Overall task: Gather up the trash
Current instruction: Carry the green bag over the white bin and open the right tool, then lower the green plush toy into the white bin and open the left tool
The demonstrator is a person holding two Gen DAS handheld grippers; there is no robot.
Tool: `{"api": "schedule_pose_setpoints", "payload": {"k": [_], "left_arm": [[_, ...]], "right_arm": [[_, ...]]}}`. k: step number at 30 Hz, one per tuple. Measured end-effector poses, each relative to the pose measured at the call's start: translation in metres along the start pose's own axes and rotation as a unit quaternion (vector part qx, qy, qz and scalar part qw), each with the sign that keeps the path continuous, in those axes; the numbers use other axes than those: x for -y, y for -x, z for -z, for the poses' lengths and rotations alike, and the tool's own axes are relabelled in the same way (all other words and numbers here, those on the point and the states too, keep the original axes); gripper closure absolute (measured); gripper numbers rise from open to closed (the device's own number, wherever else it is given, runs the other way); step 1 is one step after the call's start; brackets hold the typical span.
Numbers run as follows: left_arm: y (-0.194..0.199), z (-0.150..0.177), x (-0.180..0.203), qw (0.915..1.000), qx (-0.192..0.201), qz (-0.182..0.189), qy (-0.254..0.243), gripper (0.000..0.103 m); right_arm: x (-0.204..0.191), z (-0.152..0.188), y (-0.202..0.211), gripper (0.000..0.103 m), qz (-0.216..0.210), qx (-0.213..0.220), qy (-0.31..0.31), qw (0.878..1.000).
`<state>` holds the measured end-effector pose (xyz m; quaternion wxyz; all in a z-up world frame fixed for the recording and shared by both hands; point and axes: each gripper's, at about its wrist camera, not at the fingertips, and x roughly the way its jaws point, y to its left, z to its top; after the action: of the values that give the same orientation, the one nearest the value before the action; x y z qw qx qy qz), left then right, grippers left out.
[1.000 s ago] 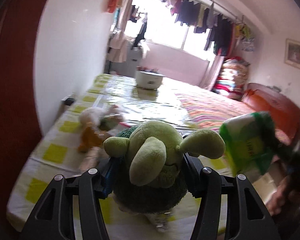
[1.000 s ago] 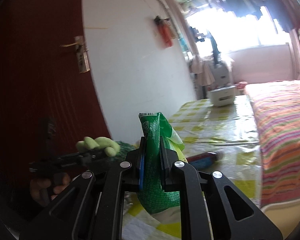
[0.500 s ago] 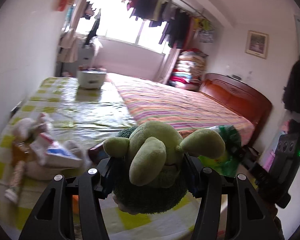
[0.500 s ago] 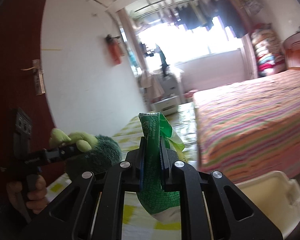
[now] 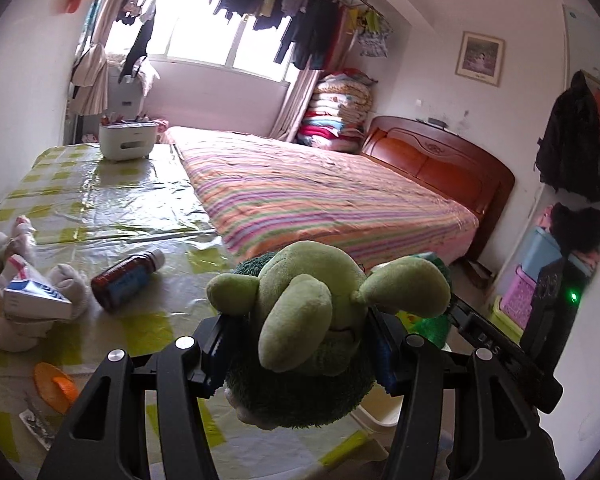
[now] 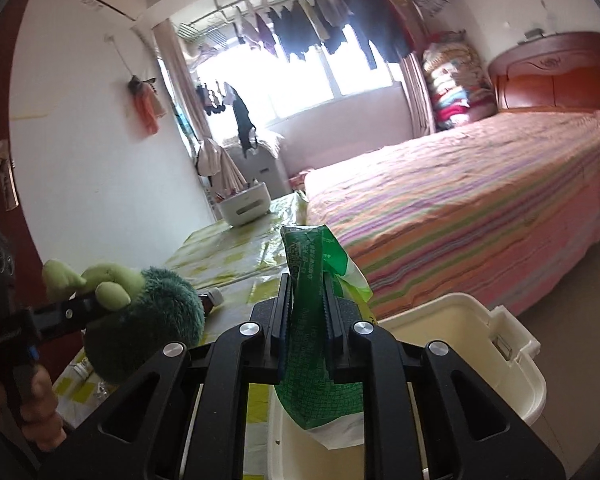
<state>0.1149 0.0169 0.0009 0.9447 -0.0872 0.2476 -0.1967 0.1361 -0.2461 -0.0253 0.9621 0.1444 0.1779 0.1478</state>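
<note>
My left gripper [image 5: 300, 352] is shut on a green plush toy [image 5: 304, 320], held above the table's near edge; the toy also shows in the right wrist view [image 6: 140, 316]. My right gripper [image 6: 306, 320] is shut on a green and white snack bag [image 6: 320, 344], held over a cream plastic bin [image 6: 500, 364] that stands beside the table. The bag peeks out behind the toy in the left wrist view [image 5: 432, 324].
On the yellow-checked table [image 5: 100, 200] lie a brown bottle [image 5: 126, 278], a white plush with a small box [image 5: 28, 296], an orange lid [image 5: 54, 384] and a wrapper [image 5: 36, 424]. A white holder [image 5: 126, 140] stands at the far end. A striped bed [image 5: 320, 200] lies to the right.
Both grippers have swung right, away from the wall and door toward the bed. The cream bin has come under the right gripper's bag. Both grips are unchanged.
</note>
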Motion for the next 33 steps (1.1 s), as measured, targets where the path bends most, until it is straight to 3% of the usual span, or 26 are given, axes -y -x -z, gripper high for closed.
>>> {"api": "schedule_pose_setpoints", "payload": {"k": [1, 3, 5, 12, 20, 24, 33], "left_arm": [[-0.001, 0.001, 0.002, 1.0, -0.001, 0.0, -0.003, 0.048], [-0.005, 0.003, 0.008, 1.0, -0.005, 0.001, -0.009, 0.048], [-0.009, 0.005, 0.013, 0.9999, -0.009, 0.004, -0.012, 0.048], [-0.02, 0.006, 0.027, 0.9993, -0.022, 0.023, -0.021, 0.048], [-0.035, 0.012, 0.044, 0.9922, -0.061, 0.107, -0.015, 0.048], [-0.048, 0.015, 0.057, 0.992, -0.073, 0.098, -0.033, 0.046], [-0.076, 0.02, 0.077, 0.989, -0.099, 0.095, -0.055, 0.039]], "right_arm": [[-0.001, 0.0, -0.002, 0.081, 0.003, -0.001, -0.003, 1.0], [0.002, 0.0, 0.0, 0.056, 0.007, 0.004, -0.013, 1.0], [0.007, -0.002, 0.004, 0.05, 0.011, 0.016, -0.024, 1.0], [0.031, -0.004, 0.016, 0.044, 0.038, 0.045, -0.071, 0.996], [0.056, -0.008, 0.046, 0.04, 0.084, 0.113, -0.115, 0.983], [0.063, -0.008, 0.058, 0.036, 0.097, 0.137, -0.124, 0.978], [0.057, -0.001, 0.062, 0.035, 0.101, 0.142, -0.123, 0.977]]}}
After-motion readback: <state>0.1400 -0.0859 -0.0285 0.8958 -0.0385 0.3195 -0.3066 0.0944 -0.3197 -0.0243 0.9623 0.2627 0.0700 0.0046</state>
